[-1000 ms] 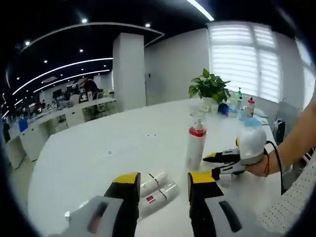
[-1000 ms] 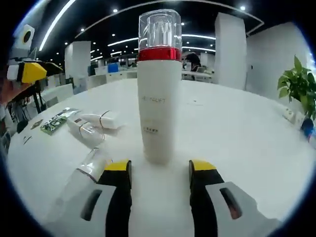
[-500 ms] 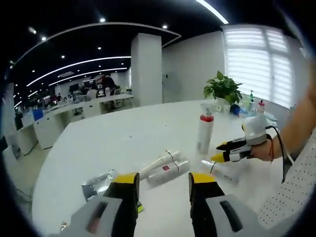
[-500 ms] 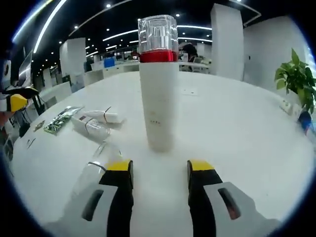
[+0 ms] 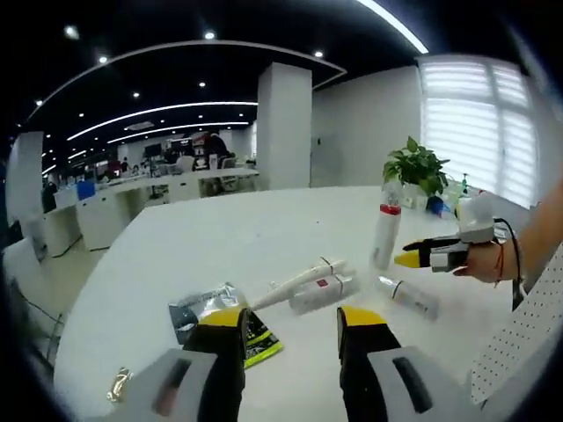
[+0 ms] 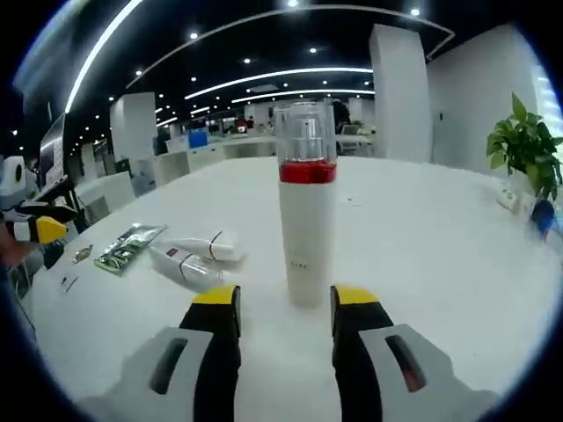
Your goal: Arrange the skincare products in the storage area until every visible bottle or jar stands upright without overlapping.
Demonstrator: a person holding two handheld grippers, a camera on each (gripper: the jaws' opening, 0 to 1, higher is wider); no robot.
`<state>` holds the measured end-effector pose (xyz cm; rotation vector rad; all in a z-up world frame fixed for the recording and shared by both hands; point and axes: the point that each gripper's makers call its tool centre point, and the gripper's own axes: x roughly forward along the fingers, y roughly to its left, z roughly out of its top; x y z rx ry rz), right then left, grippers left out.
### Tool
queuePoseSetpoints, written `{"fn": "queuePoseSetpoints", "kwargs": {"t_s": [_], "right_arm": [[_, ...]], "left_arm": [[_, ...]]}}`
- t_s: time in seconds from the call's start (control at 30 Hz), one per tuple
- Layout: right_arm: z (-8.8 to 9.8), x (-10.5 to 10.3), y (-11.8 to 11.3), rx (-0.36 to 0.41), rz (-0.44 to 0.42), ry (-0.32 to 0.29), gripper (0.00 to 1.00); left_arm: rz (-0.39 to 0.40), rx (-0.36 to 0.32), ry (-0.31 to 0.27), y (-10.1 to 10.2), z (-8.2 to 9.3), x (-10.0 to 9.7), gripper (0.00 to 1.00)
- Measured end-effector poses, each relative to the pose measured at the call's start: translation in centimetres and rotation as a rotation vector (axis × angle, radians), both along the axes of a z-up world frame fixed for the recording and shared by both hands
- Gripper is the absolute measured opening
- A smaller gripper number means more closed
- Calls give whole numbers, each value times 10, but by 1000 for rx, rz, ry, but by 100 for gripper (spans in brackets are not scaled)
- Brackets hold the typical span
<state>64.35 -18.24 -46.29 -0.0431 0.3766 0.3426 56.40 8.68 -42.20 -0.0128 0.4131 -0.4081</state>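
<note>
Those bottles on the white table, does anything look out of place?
Yes. One tall bottle stands upright, but two tubes lie on their sides, touching, and a clear-capped bottle lies flat nearby. Foil sachets lie loose beside them.

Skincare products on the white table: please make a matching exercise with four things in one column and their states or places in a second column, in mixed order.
Things
1. tall white bottle with red band
2. two white tubes
3. green sachet
4. potted plant

States or places
A. lying flat at the far left in the right gripper view
B. standing upright ahead of the right hand-held gripper
C. lying on their sides, close together
D. at the far edge of the table

Pairs: 1-B, 2-C, 3-A, 4-D
</note>
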Motion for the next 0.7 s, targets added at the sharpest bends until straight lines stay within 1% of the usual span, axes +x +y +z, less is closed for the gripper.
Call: {"fn": "queuePoseSetpoints", "kwargs": {"t_s": [0.03,0.13,0.17,0.23,0.33,0.4,0.43,0.47,0.53,0.63,0.7], "right_arm": [[1,-1,1,2,1,-5,39],[15,-12,8,34,12,-46,39],[19,-16,12,40,22,-62,39],[23,-21,18,39,36,-73,40],[26,-29,31,17,88,-86,40],[28,-31,41,-14,135,-87,40],[30,-31,46,-35,161,-96,40],[32,-29,51,-53,185,-104,40],[39,-20,68,-99,254,-129,41],[47,-4,86,-106,296,-141,43],[49,12,97,-124,317,-131,45]], "left_arm": [[1,-4,1,2,-2,-1,43],[32,-39,-5,15,-8,-7,44],[31,-43,-4,18,-10,-8,44],[32,-43,-3,25,-12,-13,45],[29,-33,-9,34,-12,-18,45],[28,-49,-11,36,-11,-20,45],[26,-70,-9,36,-11,-21,45],[25,-74,-8,36,-11,-21,45],[26,-79,-1,36,-14,-22,45],[23,-75,20,34,-18,-26,45],[31,-76,35,35,-20,-30,45]]}}
